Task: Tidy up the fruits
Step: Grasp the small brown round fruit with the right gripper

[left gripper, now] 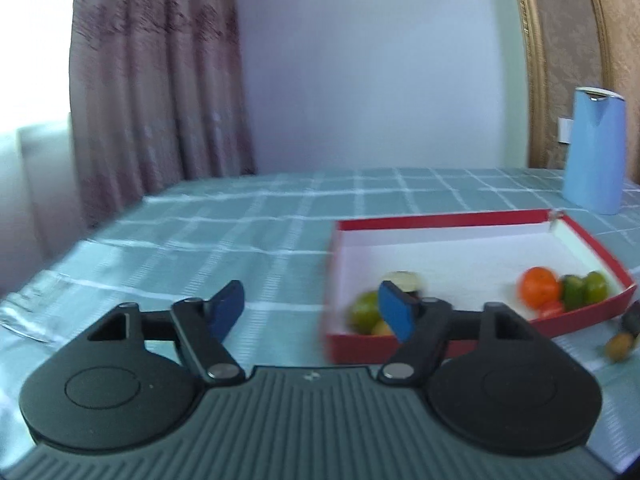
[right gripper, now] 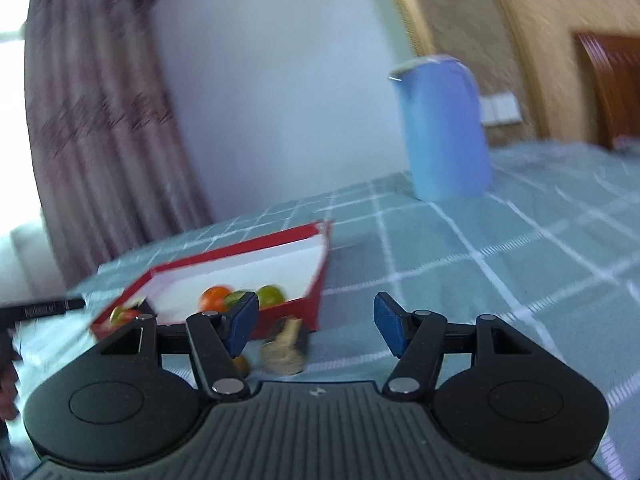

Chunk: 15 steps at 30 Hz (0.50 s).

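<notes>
A red box with a white inside (left gripper: 460, 222) sits on the checked tablecloth. It holds an orange fruit (left gripper: 539, 286), green fruits (left gripper: 584, 289) at its right and more green and yellow fruit (left gripper: 366, 312) at its near left corner. My left gripper (left gripper: 316, 310) is open and empty, just left of the box's near corner. My right gripper (right gripper: 316, 328) is open and empty, to the right of the box (right gripper: 316, 296). A brownish fruit (right gripper: 284, 350) lies on the cloth outside the box, near my right gripper's left finger. It also shows in the left wrist view (left gripper: 620, 346).
A light blue jug (left gripper: 596, 152) stands behind the box, also seen in the right wrist view (right gripper: 444, 128). A curtain (left gripper: 160, 80) and a white wall stand behind the table. The other gripper's dark tip (right gripper: 44, 308) shows at the left edge.
</notes>
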Available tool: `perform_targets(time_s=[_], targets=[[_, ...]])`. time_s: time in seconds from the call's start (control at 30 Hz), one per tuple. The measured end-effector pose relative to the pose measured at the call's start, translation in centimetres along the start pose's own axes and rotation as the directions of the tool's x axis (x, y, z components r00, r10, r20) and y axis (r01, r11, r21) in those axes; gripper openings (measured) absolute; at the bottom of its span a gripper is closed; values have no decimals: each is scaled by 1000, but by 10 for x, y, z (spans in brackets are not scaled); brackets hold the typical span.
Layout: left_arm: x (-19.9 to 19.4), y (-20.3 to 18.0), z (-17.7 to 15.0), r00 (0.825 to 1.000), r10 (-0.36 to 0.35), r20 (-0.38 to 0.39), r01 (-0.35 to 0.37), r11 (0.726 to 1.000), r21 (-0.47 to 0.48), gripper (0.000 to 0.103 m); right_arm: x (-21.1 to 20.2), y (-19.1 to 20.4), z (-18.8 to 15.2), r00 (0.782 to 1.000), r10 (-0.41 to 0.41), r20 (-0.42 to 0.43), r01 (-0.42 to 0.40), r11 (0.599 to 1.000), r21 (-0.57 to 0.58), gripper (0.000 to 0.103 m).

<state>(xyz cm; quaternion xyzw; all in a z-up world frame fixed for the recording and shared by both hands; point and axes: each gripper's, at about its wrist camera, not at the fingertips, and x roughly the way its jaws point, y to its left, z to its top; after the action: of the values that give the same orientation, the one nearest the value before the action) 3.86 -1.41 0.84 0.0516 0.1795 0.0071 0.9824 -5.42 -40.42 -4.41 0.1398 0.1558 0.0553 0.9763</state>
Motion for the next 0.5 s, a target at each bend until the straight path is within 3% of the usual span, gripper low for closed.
perform_targets(time_s=[0.17, 0.33, 0.5], targets=[[9, 32, -16, 997, 64, -46, -65, 997, -40, 75, 8, 49, -7, 995, 49, -82, -62, 984, -167, 63], [15, 45, -22, 997, 40, -71, -46, 995, -92, 83, 33, 78, -12, 981, 21, -193, -69, 967, -247, 63], [16, 42, -23, 997, 11, -73, -17, 997, -79, 83, 49, 83, -14, 967, 10, -256, -75, 966, -247, 60]])
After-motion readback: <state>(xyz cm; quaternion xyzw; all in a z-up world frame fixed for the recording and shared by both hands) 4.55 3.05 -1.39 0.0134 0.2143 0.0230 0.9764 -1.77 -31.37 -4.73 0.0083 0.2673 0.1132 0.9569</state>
